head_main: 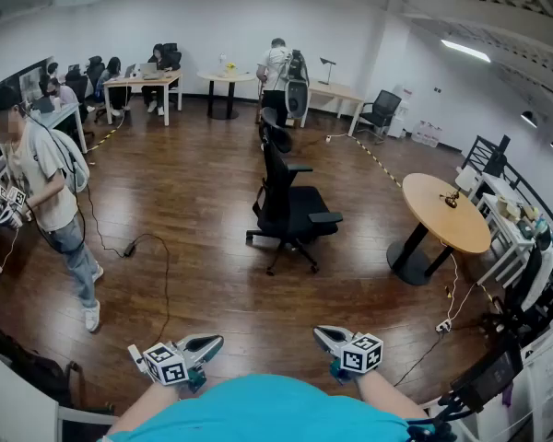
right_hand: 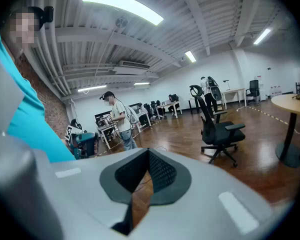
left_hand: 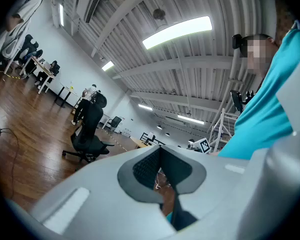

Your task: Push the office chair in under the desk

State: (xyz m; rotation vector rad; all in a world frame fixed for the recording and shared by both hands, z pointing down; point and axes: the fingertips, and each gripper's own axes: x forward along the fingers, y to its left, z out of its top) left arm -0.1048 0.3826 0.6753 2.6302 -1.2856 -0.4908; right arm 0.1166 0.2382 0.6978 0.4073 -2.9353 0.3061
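Our left claw (head_main: 208, 344) and right claw (head_main: 325, 336) are both shut and empty, held low with tips turned inward. The office chair (head_main: 290, 212) stands mid-floor, well apart from them.

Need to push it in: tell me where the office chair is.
Head view: the black office chair stands mid-floor, left of the round wooden table.

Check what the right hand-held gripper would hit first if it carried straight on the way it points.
Probably the wood floor: the right hand-held gripper aims between the standing person and the office chair, with neither on its line. Depth is unclear.
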